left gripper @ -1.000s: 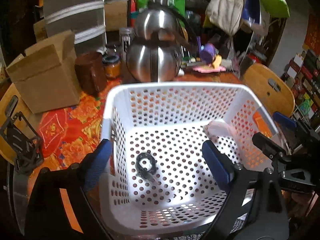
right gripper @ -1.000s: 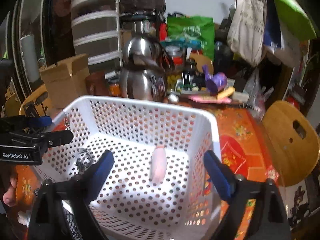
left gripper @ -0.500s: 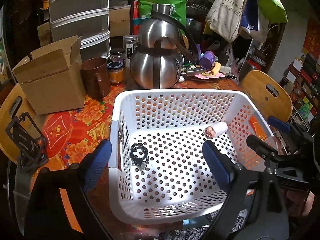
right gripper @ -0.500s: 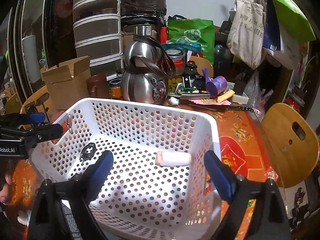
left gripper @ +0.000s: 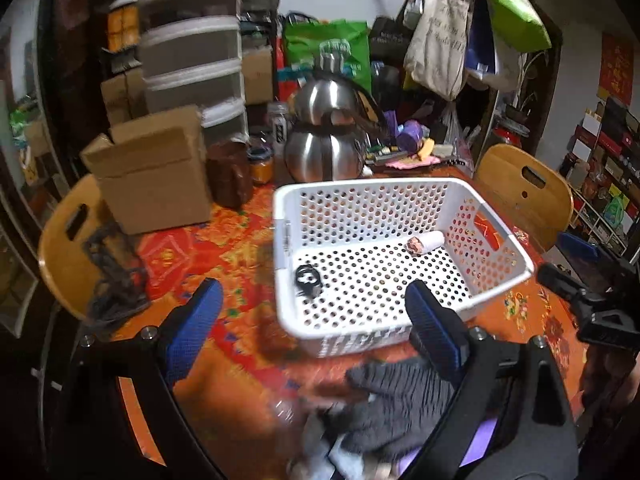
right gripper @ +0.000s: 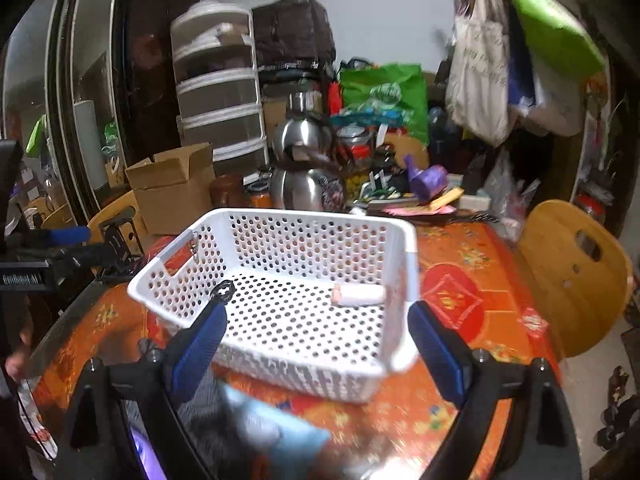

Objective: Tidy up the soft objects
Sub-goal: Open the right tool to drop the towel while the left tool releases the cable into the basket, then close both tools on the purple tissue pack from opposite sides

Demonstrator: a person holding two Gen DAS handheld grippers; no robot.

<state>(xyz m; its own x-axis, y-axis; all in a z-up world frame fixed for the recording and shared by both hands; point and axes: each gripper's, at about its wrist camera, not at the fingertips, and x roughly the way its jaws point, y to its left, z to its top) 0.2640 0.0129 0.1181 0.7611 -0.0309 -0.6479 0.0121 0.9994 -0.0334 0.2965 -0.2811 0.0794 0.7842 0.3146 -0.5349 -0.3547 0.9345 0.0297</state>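
Both claws have backed off from the basket now; it sits mid-frame instead of filling the view; left gripper and right gripper both spread wide, nothing pinched; grey cloth has appeared bottom centre, likely the next grab; pink roll already inside.

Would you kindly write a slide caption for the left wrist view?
Open left gripper above a grey knitted cloth, facing a white perforated basket holding a black cable and a pale roll.

Cluttered home, steel kettles, hanging tote bags, wooden chair
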